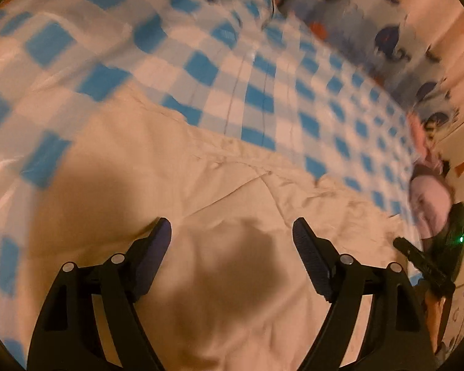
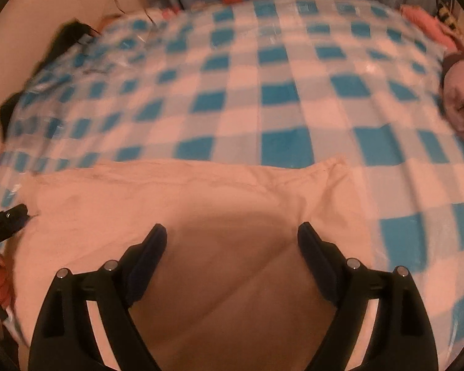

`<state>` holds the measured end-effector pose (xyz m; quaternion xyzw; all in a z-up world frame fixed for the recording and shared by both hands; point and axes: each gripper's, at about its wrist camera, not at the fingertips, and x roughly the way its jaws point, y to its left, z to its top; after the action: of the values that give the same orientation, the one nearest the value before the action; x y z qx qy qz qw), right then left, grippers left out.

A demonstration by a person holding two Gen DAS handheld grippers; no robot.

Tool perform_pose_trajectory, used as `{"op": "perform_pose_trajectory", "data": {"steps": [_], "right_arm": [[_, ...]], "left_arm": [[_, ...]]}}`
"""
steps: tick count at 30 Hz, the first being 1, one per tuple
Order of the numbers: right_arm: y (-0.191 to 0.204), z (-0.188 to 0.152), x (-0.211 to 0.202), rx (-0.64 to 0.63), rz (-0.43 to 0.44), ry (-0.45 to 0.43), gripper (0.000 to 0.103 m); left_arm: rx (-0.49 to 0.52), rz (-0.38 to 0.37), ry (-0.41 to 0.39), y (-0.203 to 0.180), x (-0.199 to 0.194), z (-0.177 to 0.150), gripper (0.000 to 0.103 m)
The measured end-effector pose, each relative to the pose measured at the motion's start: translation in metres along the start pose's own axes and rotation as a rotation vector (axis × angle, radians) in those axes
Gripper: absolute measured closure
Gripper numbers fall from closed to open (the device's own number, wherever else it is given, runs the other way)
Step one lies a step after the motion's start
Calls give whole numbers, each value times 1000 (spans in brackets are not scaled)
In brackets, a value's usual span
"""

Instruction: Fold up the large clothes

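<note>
Both tools (image 1: 232, 232) (image 2: 232, 236) spread, empty, above cream garment (image 1: 219, 210) (image 2: 182, 191); garment's corner (image 2: 334, 164) only in right view.

Beige garment (image 2: 176, 204) on blue/white checked sheet (image 2: 278, 92); black fingers (image 2: 153, 250).

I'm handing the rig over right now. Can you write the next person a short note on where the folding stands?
Left gripper: open, empty, above the cream garment.
Right gripper: open, empty, above the same garment near its right corner.
The garment lies mostly flat on the blue checked cover, with a diagonal crease near the right gripper; whether any fold is done is unclear.
Left to do: grip an edge and fold it.
</note>
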<state>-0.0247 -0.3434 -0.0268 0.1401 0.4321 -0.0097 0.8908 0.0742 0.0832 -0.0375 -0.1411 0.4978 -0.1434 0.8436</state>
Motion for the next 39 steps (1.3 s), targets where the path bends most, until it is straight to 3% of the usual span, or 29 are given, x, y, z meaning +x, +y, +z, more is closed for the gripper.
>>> {"op": "perform_pose_trajectory", "data": {"steps": [3,6,8,12,17,19,23,27,31,36,39], "right_arm": [[11,-19,-31,-61,-1,-60,15],[3,-38,-10,-81,-42,1,13],[-8,-45,11,-59,2,10,9],[-4,-37,0,-36,-11,45,10],[-24,-71,-80,44,140,-37,10],[-43,-95,-106,103,200,-52,10],[-85,-154,-139,313,316,-34,10],[-111,-191,-144,476,448,-9,10],[-116,-208,-132,600,596,13,10],[-106,-210,-113,657,655,36,10],[-100,-206,-105,655,612,48,9]], "left_arm": [[21,25,-39,14,-24,-16,25],[9,44,4,40,-7,-30,26],[19,35,11,45,5,-35,25],[1,49,0,39,-13,-35,26],[-60,-36,-74,60,-88,-63,25],[-126,-65,-88,85,-118,-84,20],[-288,-111,-68,139,-147,-132,19],[-392,-147,-23,165,-142,-167,19],[-501,-236,-10,176,-128,-189,19],[-593,-305,-8,175,-107,-194,18],[-592,-318,-8,170,-100,-191,18]]}}
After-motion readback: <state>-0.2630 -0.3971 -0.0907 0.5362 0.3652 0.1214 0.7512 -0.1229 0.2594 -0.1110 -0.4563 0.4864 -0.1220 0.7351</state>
